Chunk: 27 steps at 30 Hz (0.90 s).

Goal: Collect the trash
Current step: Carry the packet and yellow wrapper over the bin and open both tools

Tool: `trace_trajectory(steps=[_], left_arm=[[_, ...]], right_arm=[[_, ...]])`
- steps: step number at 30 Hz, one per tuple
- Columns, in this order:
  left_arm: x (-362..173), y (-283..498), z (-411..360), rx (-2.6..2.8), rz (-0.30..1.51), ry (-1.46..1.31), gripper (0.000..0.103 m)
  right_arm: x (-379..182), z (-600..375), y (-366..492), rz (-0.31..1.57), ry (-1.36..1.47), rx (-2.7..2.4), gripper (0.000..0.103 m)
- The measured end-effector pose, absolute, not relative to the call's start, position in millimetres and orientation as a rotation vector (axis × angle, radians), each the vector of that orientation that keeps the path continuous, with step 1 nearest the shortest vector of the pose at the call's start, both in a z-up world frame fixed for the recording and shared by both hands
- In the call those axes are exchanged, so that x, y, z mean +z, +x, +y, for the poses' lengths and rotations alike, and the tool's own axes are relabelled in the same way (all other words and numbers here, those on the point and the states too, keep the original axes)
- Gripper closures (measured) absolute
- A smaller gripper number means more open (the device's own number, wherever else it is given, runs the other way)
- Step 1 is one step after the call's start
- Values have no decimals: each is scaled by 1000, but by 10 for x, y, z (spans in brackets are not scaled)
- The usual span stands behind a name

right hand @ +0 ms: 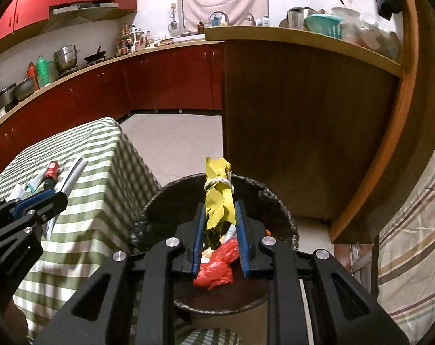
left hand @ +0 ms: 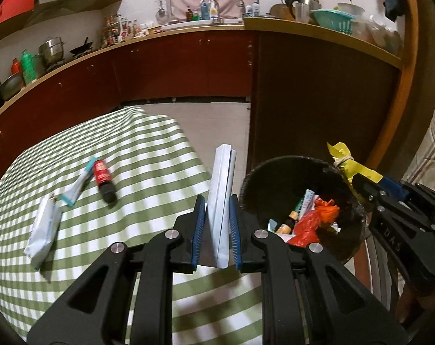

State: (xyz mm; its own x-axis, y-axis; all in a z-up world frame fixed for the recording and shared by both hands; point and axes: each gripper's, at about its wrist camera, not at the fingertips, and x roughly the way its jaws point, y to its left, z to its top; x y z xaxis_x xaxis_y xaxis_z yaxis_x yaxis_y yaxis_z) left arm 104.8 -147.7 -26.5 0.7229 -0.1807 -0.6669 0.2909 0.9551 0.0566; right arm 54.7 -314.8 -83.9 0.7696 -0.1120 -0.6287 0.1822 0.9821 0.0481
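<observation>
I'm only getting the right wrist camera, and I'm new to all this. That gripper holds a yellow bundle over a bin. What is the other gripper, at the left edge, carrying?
Observer: The left gripper is shut on a flat white folded paper packet, held upright beside the black bin.
Operator: What trash remains on the checked tablecloth?
Observer: Three pieces: a small red bottle with a black cap, a white-and-teal tube touching it, and a white pouch nearer the camera.
Operator: Anything in the bin my gripper hides?
Observer: Beside the red plastic bag lies a green-and-white tube.
</observation>
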Motion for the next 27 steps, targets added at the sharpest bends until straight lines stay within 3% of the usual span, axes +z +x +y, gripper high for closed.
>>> trace_trajectory(steps=[22,27], left_arm=[[-637,1489,-2129,-306,871,193,81],[-639,1479,-2131,-302,870,185,77]], right_arm=[[-1101,-3560,769,717,174,-187,78],[-1059,-3580,747,702,170,-199,70]])
